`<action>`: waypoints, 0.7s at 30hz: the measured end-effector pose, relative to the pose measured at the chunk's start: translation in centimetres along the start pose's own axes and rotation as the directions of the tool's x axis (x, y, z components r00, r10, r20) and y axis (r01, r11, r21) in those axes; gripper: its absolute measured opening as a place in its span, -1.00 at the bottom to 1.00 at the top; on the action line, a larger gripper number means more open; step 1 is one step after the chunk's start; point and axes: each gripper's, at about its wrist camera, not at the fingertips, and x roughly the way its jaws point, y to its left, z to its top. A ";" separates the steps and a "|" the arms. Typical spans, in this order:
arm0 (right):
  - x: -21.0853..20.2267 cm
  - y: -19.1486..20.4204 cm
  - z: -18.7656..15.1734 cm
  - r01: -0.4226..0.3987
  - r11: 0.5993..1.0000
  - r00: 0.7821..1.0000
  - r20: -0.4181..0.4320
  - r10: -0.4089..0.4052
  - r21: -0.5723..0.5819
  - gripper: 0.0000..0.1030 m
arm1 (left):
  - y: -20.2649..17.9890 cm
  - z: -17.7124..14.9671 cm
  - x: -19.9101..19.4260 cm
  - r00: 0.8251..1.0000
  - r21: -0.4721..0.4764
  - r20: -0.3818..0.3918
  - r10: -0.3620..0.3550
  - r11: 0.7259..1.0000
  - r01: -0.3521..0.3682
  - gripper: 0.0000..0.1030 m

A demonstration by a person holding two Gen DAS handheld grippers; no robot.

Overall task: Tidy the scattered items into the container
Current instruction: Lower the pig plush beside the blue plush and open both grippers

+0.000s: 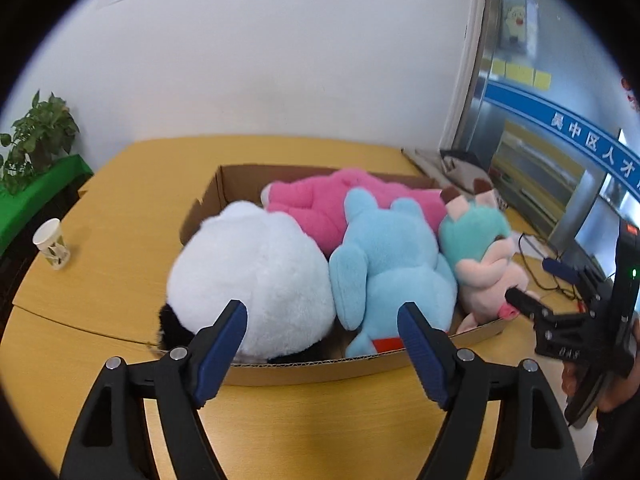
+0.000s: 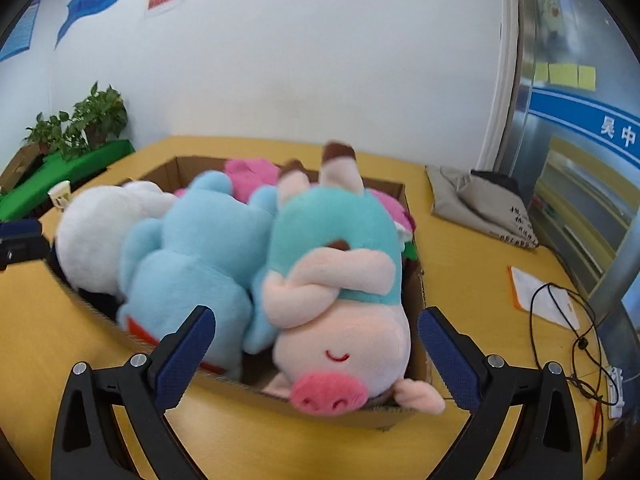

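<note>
A cardboard box [image 1: 304, 372] [image 2: 416, 360] on the yellow table holds several plush toys: a white and black one [image 1: 256, 276] [image 2: 100, 236], a light blue one [image 1: 392, 264] [image 2: 192, 264], a pink one [image 1: 320, 200] [image 2: 248, 172], and a teal and pink pig [image 1: 480, 248] [image 2: 340, 280] at the box's right end. My left gripper [image 1: 322, 328] is open and empty just in front of the box. My right gripper [image 2: 316, 344] is open, with its fingers on either side of the pig's head, not touching it. It also shows in the left wrist view [image 1: 532, 300].
A paper cup [image 1: 52, 244] stands on the table at the left. A grey cloth bag [image 2: 480, 208] lies at the back right. A paper sheet and black cables [image 2: 560, 304] lie at the right edge. Potted plants [image 2: 80, 124] stand behind the table on the left.
</note>
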 end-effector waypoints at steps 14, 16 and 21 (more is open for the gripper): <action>-6.6 0.9 -2.6 -0.022 0.997 1.000 0.011 0.021 0.077 1.00 | -2.4 -2.3 -3.8 1.000 0.036 0.011 0.018 0.999 -0.019 0.51; -7.2 0.9 -3.4 -0.024 0.997 1.000 0.000 0.024 0.079 1.00 | -2.4 -3.2 -3.9 1.000 0.038 -0.008 0.016 0.999 -0.016 0.51; -8.1 1.0 -7.9 -0.042 0.996 0.994 -0.097 0.050 0.083 1.00 | -1.9 -7.1 -3.7 0.995 0.044 -0.099 0.009 0.999 -0.005 0.51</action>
